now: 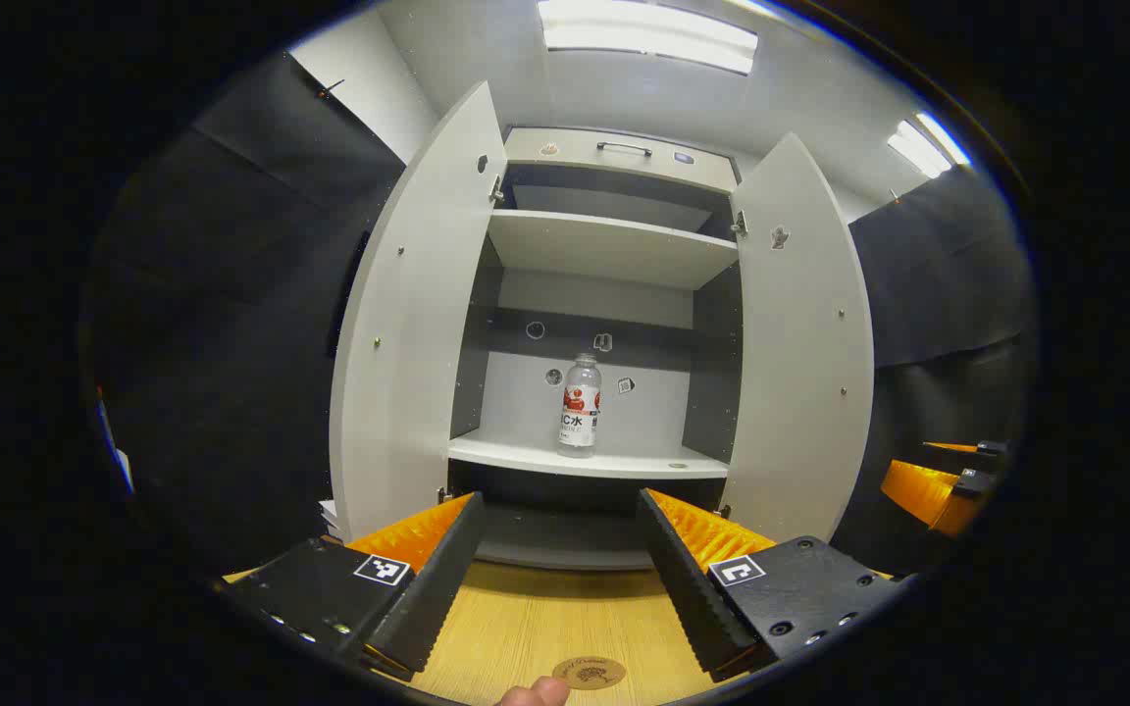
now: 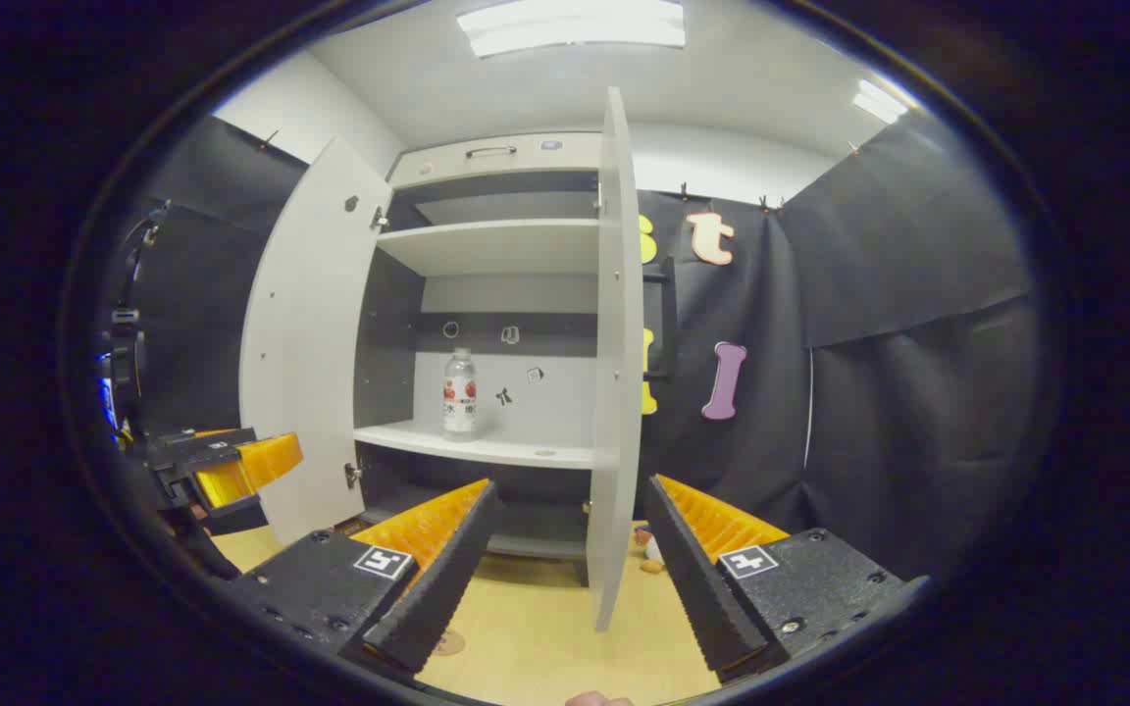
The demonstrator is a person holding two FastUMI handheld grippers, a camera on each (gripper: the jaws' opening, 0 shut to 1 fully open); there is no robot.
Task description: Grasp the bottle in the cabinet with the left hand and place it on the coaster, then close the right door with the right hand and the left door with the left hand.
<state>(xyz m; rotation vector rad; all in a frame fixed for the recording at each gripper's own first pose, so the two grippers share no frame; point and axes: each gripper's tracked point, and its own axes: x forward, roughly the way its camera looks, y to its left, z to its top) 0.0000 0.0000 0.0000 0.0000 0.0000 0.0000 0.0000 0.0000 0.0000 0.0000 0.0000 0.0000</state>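
Left claw (image 1: 558, 564) spread wide, squared on the water bottle (image 1: 580, 406) upright on the cabinet's lower shelf (image 1: 526, 455), likely for the reach-in; right claw (image 2: 570, 554) also wide, straddling the open right door (image 2: 617, 392) edge; coaster (image 1: 589, 673) on counter (image 1: 536, 618).

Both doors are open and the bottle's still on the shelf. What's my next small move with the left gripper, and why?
Probably ease the left gripper straight forward and up toward the bottle. The bottle stands upright on the cabinet's lower shelf, roughly centred between the open fingers, with both doors swung wide. The coaster lies bare on the table near you, so grasping comes first.
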